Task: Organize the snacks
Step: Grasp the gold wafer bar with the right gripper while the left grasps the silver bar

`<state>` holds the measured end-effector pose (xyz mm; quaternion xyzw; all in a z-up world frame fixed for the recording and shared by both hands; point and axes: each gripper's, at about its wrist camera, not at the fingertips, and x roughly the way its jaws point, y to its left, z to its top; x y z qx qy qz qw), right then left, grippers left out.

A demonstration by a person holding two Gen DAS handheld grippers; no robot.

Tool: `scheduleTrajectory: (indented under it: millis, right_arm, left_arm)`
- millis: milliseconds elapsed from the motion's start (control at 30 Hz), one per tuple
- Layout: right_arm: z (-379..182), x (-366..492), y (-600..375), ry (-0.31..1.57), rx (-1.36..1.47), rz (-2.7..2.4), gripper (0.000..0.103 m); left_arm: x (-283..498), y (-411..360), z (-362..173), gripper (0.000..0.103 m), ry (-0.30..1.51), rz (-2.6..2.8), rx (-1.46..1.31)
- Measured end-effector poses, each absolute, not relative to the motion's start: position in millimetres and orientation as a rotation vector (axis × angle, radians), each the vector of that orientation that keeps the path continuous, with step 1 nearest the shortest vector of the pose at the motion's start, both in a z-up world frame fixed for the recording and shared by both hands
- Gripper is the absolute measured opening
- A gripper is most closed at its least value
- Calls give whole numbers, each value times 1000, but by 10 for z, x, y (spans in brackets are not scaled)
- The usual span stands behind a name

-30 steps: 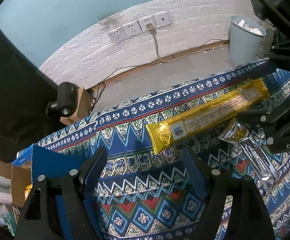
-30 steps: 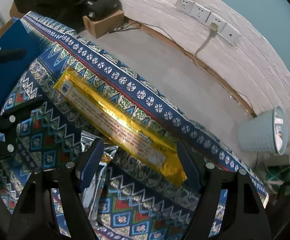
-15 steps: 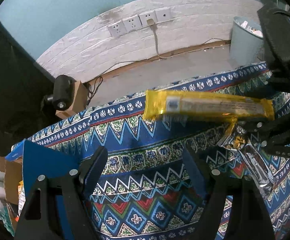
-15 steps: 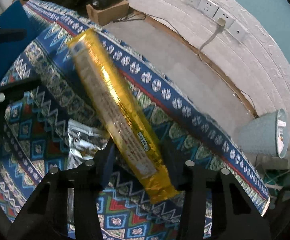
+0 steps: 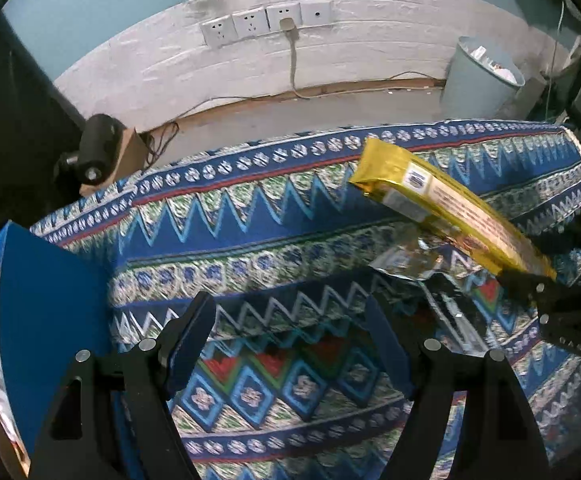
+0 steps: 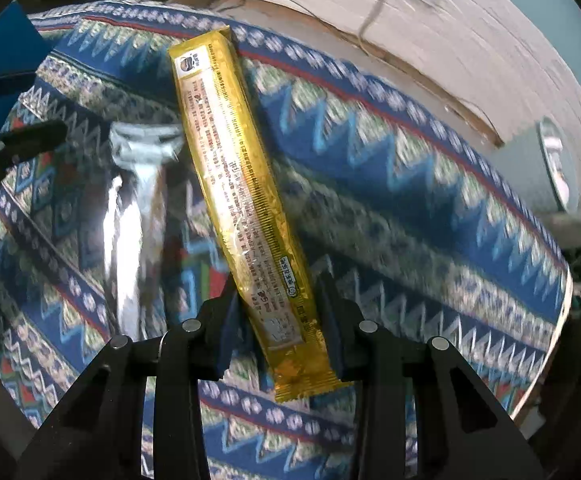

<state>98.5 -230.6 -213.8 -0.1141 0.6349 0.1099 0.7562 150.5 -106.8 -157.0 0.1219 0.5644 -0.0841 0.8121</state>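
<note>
right gripper: fingers clamp yellow snack pack near its lower end | left gripper: fingers apart, empty

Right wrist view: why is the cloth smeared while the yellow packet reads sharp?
Right wrist view: motion blur streaks the patterned cloth and silver wrapper; the yellow packet, clamped in the right gripper, moves with the camera. Left wrist view: milder blur, fisheye bending.

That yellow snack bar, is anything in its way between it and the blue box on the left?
Nothing visible. The right gripper holds the yellow bar above the cloth; only bare cloth lies toward the blue box. The silver packet lies beside it.
</note>
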Motion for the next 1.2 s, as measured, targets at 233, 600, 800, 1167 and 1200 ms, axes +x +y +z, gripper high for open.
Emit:
scheduleTrajectory:
  millis: [233, 600, 800, 1167, 1200]
  right_arm:
    - [-2143, 694, -2660, 1429, -139, 154, 35]
    - [-2138, 395, -3071, 1413, -31, 168, 41]
    - [-1981, 422, -3113, 1370, -53, 186, 56]
    - [-1976, 533, -3049, 1344, -70, 185, 56]
    - [-1975, 541, -3038, 1340, -65, 188, 56]
  left_arm:
    - [1366, -1266, -1566, 81, 1222, -212, 253]
    - [1391, -1466, -1744, 82, 1302, -215, 19]
    - [1477, -1635, -1917, 82, 1348, -217, -32]
    - [1277, -1847, -2053, 77, 1337, -297, 128]
    - [1254, -1795, -2044, 74, 1339, -294, 140]
